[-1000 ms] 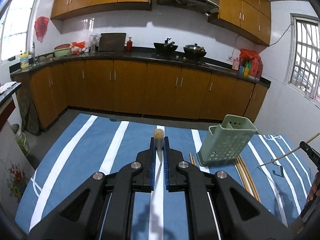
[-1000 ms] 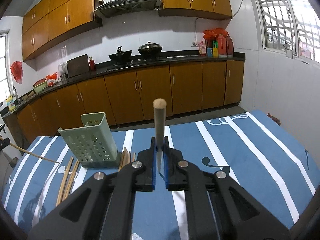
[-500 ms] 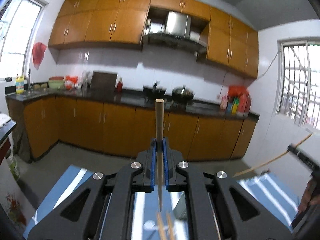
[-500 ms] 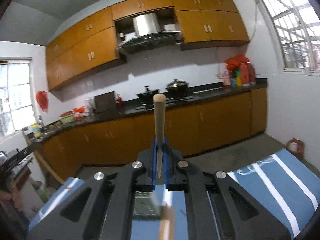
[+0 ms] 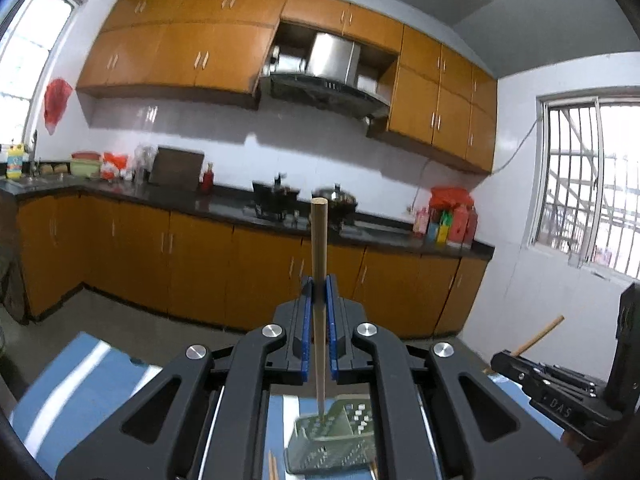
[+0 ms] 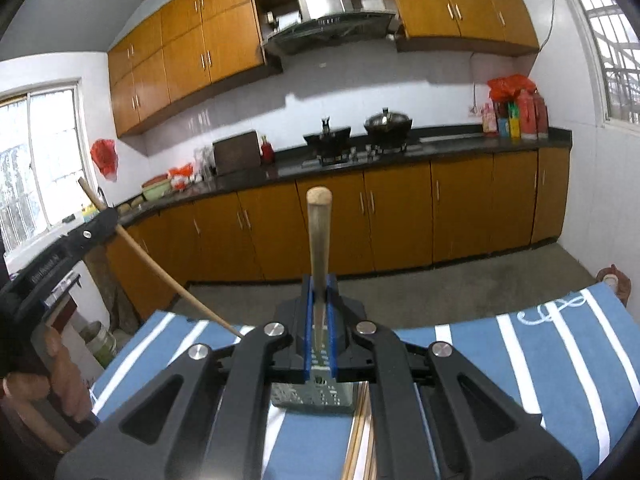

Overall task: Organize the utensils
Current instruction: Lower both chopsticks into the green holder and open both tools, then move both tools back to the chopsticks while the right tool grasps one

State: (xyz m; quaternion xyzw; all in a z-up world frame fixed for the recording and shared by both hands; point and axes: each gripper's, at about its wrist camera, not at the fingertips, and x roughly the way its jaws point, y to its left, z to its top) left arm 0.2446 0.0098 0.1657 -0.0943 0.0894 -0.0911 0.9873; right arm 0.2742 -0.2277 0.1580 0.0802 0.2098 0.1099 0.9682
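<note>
**Li:** Both tools have tipped upward since a second ago; back then the views looked down over the striped bench, now they face the kitchen cabinets, and the green holder sits low between the linkages.

**Wen:** Nearest first, then. What is the left tool doing?

**Li:** Clamped on a wooden chopstick, held upright, thin tip pointing down at the perforated green utensil holder just below it. Whether the tip is inside yet, I cannot tell.

**Wen:** And the right tool?

**Li:** Also closed on a chopstick, thick end up, with the holder directly under its pads. Loose chopsticks lie on the blue striped cloth beside the holder.

**Wen:** How will the sticks handle?

**Li:** Light, stiff and smooth, I'd judge, so they may swivel in a loose pinch. Gripping near the middle, as now, keeps them steady. The holder looks like light plastic and could tip if nudged.

**Wen:** Beyond that?

**Li:** Floor, then cabinets and the stove.
</note>
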